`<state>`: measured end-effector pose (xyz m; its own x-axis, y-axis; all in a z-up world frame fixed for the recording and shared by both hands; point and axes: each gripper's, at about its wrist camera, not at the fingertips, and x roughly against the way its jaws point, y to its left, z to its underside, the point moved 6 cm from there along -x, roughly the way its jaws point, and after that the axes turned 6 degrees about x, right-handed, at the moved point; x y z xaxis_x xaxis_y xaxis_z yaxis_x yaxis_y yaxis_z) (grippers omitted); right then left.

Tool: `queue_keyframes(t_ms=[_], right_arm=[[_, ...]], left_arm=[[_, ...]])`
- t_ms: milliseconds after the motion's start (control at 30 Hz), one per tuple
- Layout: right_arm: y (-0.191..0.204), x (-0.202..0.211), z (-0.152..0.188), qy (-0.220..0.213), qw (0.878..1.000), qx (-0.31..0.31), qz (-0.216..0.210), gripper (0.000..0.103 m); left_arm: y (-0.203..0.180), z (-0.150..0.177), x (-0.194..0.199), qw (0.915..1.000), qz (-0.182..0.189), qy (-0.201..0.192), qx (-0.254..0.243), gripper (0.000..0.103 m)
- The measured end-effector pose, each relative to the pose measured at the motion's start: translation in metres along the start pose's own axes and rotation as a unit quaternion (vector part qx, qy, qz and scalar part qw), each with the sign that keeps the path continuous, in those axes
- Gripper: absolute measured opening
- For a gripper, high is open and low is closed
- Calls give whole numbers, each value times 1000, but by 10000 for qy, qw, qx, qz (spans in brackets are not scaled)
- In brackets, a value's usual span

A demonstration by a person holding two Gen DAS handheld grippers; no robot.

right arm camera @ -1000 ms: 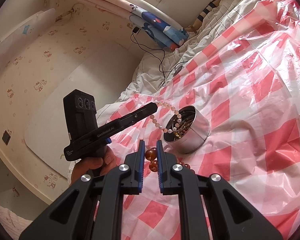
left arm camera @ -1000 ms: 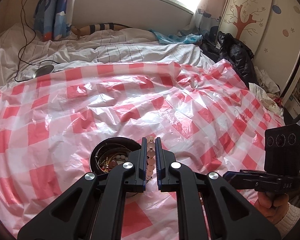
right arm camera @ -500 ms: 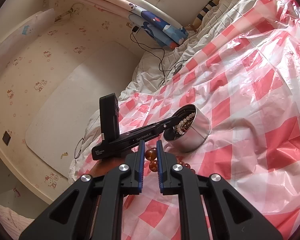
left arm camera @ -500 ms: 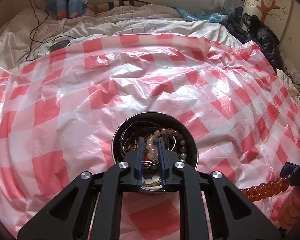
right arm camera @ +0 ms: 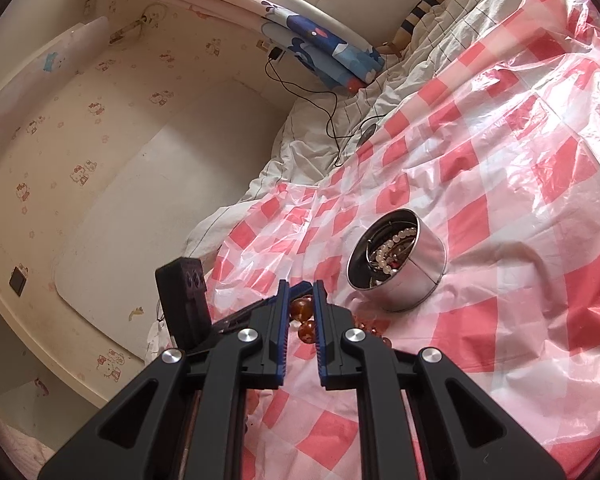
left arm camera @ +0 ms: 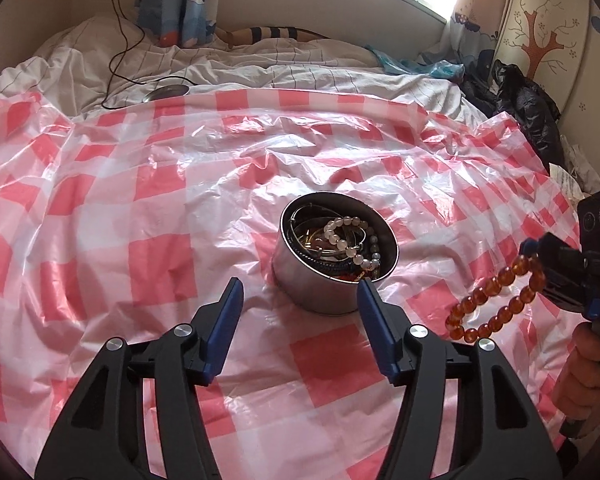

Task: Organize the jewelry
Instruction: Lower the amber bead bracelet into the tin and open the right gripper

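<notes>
With the left gripper [left arm camera: 298, 292] spreading empty just short of the tin [left arm camera: 334, 276] at mid-sheet, the amber bracelet [left arm camera: 496, 300], seemingly pinched firmly in the right gripper [right arm camera: 301, 294], is best carried squarely over the rim before release.

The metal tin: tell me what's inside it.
Inside the metal tin lies a pale bead bracelet on top of a tangle of thin bangles and darker pieces. Whatever lies beneath that pile, and the tin's bottom, is covered.
</notes>
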<state>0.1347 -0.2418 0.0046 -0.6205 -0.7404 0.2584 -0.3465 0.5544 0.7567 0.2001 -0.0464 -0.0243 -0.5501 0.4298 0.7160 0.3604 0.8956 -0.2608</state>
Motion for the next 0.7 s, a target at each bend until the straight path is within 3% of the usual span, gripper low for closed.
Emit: queue_keyframes(t_ms=[100,467,533,700], right_arm=[[2,-17,-13,-66,9998,-158,-112,12],[-15,-89,-43,-195,9974,-644,-275,12],[-30,-97,-39,-148,9973,-715,1,12],[-64,-99,-32,17,9911,-299,1297,13]], left_arm=[[11,3,3,9997,99,-135,178,65],[27,-9,14,9986,89,-286,434,68],[29,-11,16,9984,96,-310,467,68],[29,-12,17,9982,106,-313,500,69]])
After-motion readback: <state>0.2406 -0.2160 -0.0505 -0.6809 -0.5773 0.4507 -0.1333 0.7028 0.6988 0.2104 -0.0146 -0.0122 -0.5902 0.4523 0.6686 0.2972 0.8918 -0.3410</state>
